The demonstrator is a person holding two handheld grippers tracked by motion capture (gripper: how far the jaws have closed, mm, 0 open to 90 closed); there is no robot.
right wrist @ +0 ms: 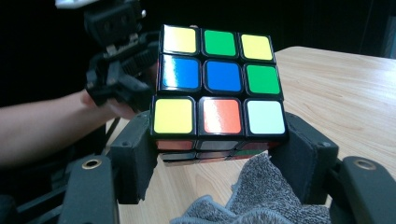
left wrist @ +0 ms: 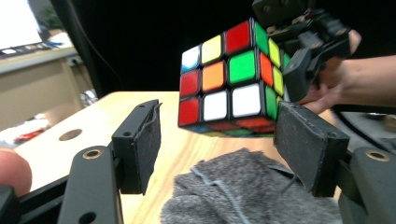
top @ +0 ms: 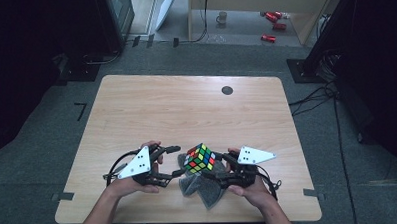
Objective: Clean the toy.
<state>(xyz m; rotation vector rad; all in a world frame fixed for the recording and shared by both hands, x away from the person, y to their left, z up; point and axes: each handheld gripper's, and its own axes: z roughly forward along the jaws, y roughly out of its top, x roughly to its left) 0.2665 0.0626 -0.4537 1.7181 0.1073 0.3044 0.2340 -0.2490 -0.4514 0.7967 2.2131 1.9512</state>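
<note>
Right gripper (top: 221,167) fingers (right wrist: 135,158) are clamping the bottom layer of the scrambled puzzle cube (top: 199,158), one pad on each side, so it's grasping the cube and holding it up off the worktop (top: 186,102). In the right gripper view the cube is sitting square between the pads, a face with yellow, green, blue, orange and white stickers turned toward the camera.

Left gripper (top: 177,161) fingers (left wrist: 140,144) are standing released. In the left gripper view the cube is hanging beyond and above the two pads, tilted on a corner, and neither pad is pressing on it, though the right-hand pad is sitting just under the cube's lower corner. From the high view the upper finger is pointing at the cube's left side and the lower one is reaching in just beneath it; can't tell from there whether the tips are touching.

Right under the cube a grey cloth (top: 201,189) is lying rumpled on the worktop, near the front edge. Each hand is gripping its tool from below, left hand (top: 134,182) and right hand (top: 251,187) on either side of the cloth. Farther back on the worktop there's a small dark round hole (top: 227,90).
</note>
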